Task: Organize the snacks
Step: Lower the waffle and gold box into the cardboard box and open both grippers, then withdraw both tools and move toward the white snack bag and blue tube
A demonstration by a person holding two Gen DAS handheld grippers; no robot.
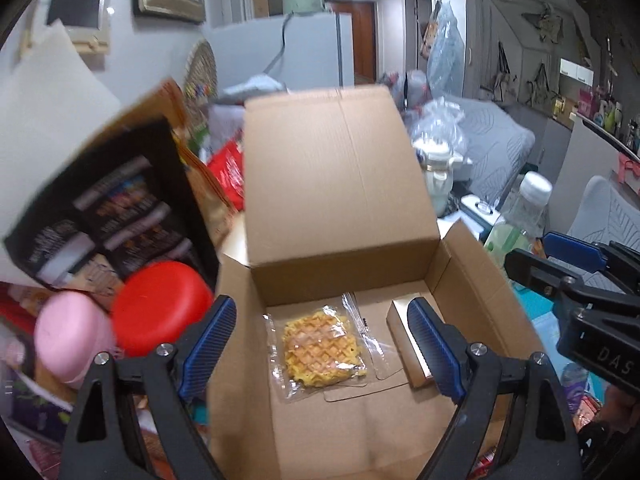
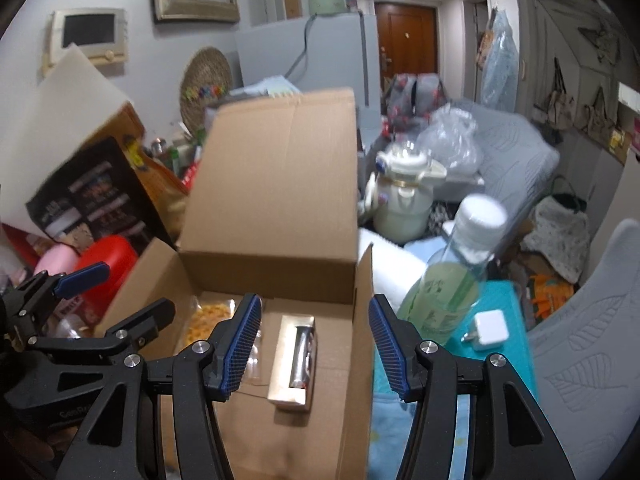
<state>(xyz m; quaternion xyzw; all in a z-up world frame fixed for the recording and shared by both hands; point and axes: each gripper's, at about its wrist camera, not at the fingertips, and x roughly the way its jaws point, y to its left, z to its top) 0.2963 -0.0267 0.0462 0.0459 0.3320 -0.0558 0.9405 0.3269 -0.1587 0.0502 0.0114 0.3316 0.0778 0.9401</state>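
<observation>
Both claws, the left gripper [image 1: 322, 344] and the right gripper [image 2: 316, 350], hang open and empty above the cardboard box [image 1: 476, 280]; inside lie only a wrapped waffle [image 1: 322, 350] and a small gold box [image 2: 294, 360], while many snacks wait at left, like the red bag [image 1: 228, 172]

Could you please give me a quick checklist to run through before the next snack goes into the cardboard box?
1. Cardboard box lid up, opening reachable: ok.
2. Wrapped waffle lying flat on the box floor: ok.
3. Small gold box inside, right of the waffle: ok.
4. Left gripper jaws open, nothing between: ok.
5. Right gripper jaws open, empty: ok.
6. Next snack chosen: cannot tell.
</observation>
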